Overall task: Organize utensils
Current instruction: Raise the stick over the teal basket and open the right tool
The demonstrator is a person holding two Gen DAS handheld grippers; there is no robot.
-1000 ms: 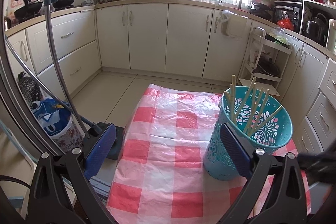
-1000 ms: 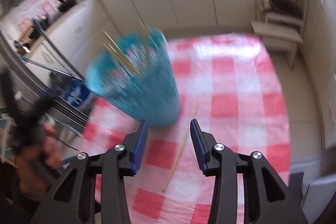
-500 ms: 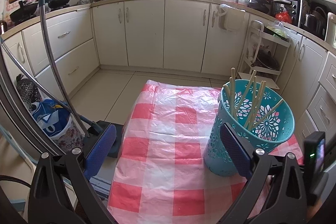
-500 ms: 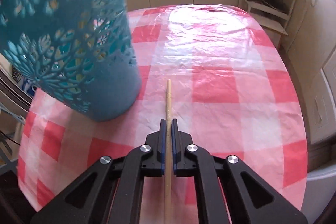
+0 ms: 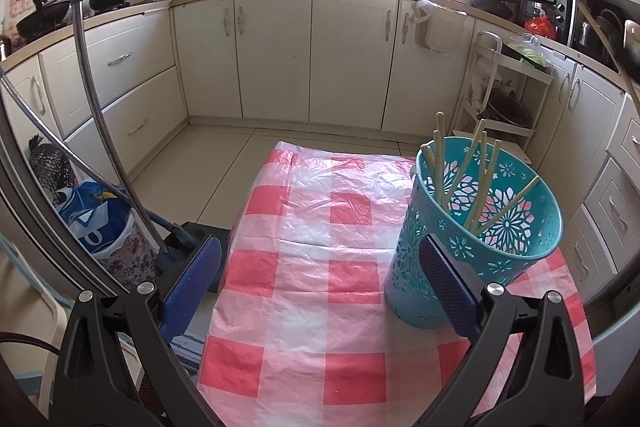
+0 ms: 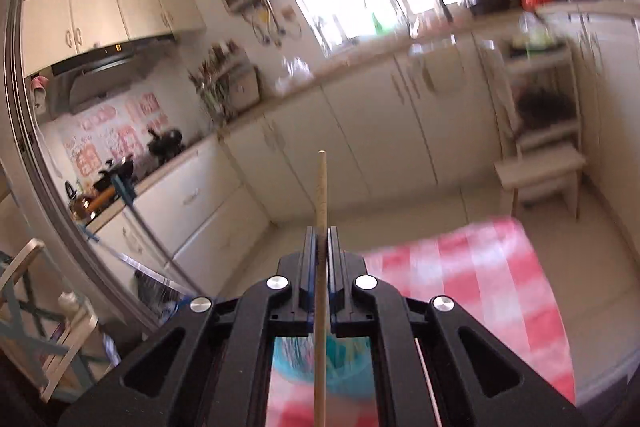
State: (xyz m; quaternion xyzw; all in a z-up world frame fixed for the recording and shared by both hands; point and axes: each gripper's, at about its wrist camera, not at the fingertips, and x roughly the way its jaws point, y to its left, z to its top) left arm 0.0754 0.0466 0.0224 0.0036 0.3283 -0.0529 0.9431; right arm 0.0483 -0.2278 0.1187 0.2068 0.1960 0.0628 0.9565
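Right wrist view: the right gripper is clamped on a single wooden chopstick. The blue pads press it from both sides with no gap visible. The stick runs straight up the centre of the frame, its tip standing against the cream cabinets in the middle of the picture, and its lower length passing down between the black arms to the bottom edge. Background is motion-blurred. Under the gripper, at bottom centre, a blurred part of the teal basket shows; the red-and-white checked cloth fills the lower right.

Left wrist view: the left gripper stands wide apart, nothing between its blue pads. The left pad sits at lower left over the table edge; the right pad overlaps the near wall of the basket in the picture, contact cannot be told. The basket stands upright on the cloth at the right of the frame, with cut-out flower pattern. Several chopsticks lean inside it, tips rising above the far rim. A mop handle curves up the left side of the frame.
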